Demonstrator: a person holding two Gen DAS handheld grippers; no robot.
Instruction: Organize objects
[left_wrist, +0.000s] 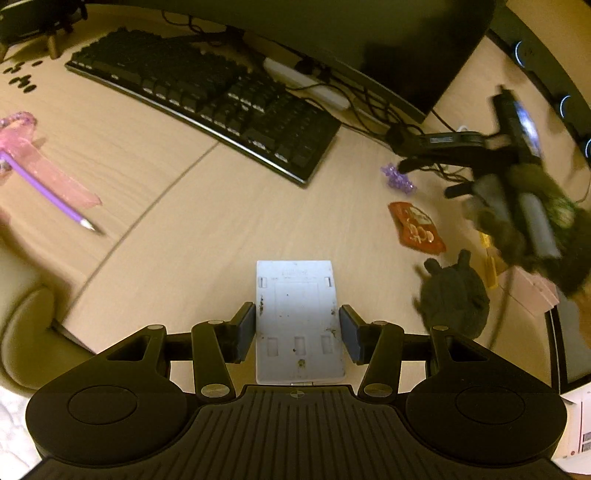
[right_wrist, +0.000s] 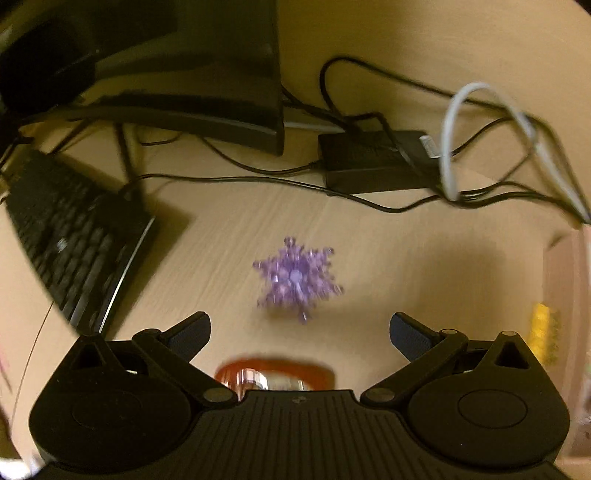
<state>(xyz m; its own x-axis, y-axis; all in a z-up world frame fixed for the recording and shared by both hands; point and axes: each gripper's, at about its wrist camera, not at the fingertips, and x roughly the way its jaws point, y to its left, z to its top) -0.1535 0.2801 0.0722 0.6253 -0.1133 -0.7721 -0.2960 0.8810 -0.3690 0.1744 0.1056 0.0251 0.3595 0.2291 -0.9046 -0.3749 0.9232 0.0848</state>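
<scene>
My left gripper (left_wrist: 297, 332) is shut on a white flat plastic plate (left_wrist: 299, 295), its pads against both long edges, above the wooden desk (left_wrist: 207, 221). My right gripper (right_wrist: 300, 334) is open and empty, just above a purple snowflake-shaped bead ornament (right_wrist: 297, 282) on the desk; it also shows in the left wrist view (left_wrist: 398, 179). The right gripper itself shows blurred in the left wrist view (left_wrist: 517, 199), held by a gloved hand. A red snack packet (left_wrist: 416, 228) lies nearby, and it shows under the right gripper (right_wrist: 275, 376).
A black keyboard (left_wrist: 210, 99) and monitor (left_wrist: 369, 48) stand at the back. A purple pen with pink ribbon (left_wrist: 44, 181) lies left. A dark plush toy (left_wrist: 452, 299), a pink box (left_wrist: 532, 291) and yellow items (right_wrist: 541, 328) sit right. A black power brick (right_wrist: 373, 162) and cables (right_wrist: 454, 140) lie behind.
</scene>
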